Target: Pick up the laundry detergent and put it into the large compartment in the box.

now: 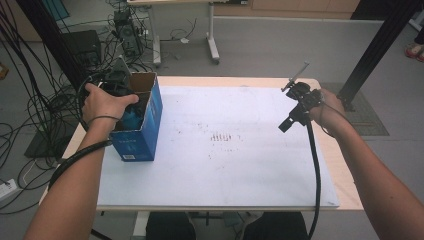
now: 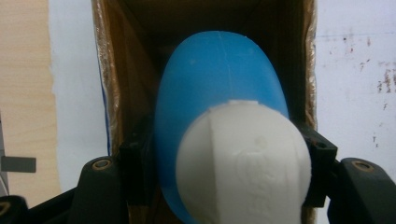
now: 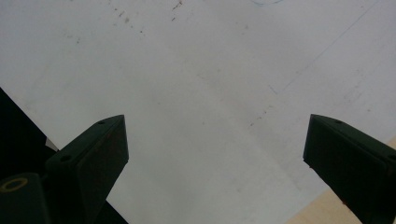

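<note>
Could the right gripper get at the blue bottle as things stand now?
Probably not. The bottle sits down inside the open box with the left gripper clamped on its white-capped end, filling the opening. The right gripper, jaws open, hangs over the bare sheet at the table's far side.

The bottle (image 2: 217, 102) at the centre of the left gripper view was bright blue, its cap (image 2: 245, 163) plain white with a faint embossed figure. The box (image 1: 141, 127) at the left of the high view was blue outside with pale print low on one face, and raw brown cardboard inside. Both pairs of tongs (image 2: 224, 158) (image 3: 215, 154) were black. The bench (image 1: 345, 187) was pale wood under a white sheet (image 1: 240, 170) speckled with small brown marks near its middle.
</note>
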Demonstrator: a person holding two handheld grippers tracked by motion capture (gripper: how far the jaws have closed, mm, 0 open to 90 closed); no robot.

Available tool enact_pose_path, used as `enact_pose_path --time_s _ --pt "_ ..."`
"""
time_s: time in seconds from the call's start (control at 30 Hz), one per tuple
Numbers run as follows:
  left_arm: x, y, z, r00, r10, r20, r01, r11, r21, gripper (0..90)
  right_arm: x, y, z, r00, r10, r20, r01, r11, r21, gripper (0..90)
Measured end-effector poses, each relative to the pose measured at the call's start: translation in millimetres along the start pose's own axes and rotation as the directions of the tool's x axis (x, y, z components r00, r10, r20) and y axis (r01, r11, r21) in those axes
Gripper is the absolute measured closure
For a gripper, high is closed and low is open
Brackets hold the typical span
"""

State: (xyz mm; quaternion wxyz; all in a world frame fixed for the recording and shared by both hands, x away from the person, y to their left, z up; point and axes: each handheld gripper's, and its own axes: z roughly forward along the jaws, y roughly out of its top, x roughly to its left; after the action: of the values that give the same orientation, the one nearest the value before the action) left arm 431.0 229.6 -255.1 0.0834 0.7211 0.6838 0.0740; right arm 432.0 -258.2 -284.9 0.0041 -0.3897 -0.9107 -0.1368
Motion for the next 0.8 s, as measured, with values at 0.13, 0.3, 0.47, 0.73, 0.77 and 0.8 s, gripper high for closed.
enact_pose_path --time_s 0.13,0.3,0.47,0.73,0.77,0.8 --pt "0.1 -0.3 3.4 1.0 0.001 -0.006 -0.001 1.0 0.006 37.8 -0.5 -0.6 0.2 1.0 0.003 -0.002 -0.003 1.0 0.003 6.1" --pt "2.7 -1.9 8.1 0.9999 -0.01 0.009 0.01 0.9999 0.011 37.8 -0.6 -1.4 -0.4 1.0 0.006 0.001 -0.006 1.0 0.002 6.1" --pt "1.8 -3.3 12.8 1.0 -0.005 0.003 0.005 0.9998 0.017 37.8 -0.6 -1.9 -0.5 1.0 0.003 0.003 -0.003 1.0 0.003 6.1" --pt "1.3 -3.4 13.5 1.0 -0.005 0.001 0.005 0.9999 0.012 37.8 -0.1 -2.5 -1.3 1.0 0.005 0.007 -0.005 1.0 0.002 6.1" --pt "1.3 -3.5 13.8 1.0 -0.008 0.001 0.008 0.9999 0.01 37.8 -0.1 -2.7 -1.3 1.0 0.004 0.006 -0.004 1.0 0.003 6.1" --pt "1.6 -3.6 13.9 1.0 -0.006 0.002 0.006 0.9999 0.011 37.9 0.0 -2.8 -1.3 1.0 0.005 0.006 -0.005 1.0 0.003 6.1"
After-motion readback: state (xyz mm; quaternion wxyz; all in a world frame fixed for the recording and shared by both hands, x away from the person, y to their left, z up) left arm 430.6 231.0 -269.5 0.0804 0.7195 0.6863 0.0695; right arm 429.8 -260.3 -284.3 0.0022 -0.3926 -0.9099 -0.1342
